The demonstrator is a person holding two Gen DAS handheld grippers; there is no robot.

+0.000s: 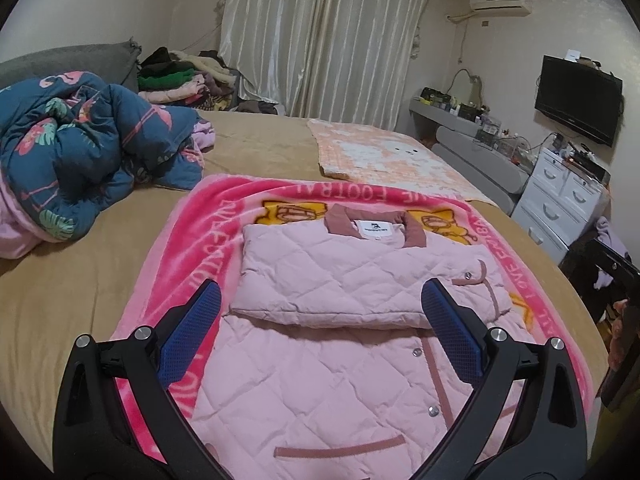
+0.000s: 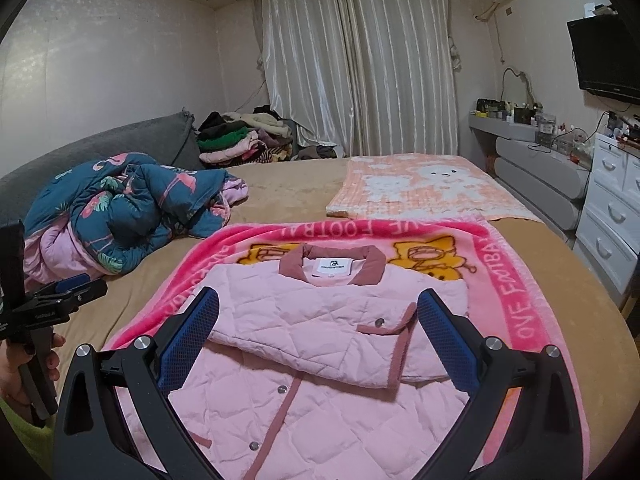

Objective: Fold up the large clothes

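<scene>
A pink quilted jacket (image 1: 340,320) lies front up on a pink cartoon blanket (image 1: 188,232) on the bed, collar at the far end, with its sleeves folded across the chest. My left gripper (image 1: 322,298) is open and empty, held above the jacket's lower half. My right gripper (image 2: 318,306) is open and empty too, above the same jacket (image 2: 320,360). The left gripper also shows at the left edge of the right wrist view (image 2: 72,292), held in a hand.
A crumpled blue flamingo quilt (image 1: 80,152) lies at the bed's left. An orange bear blanket (image 1: 384,156) lies at the far right. A clothes pile (image 1: 180,80) sits by the curtains. White drawers (image 1: 560,200) and a wall TV (image 1: 578,98) stand on the right.
</scene>
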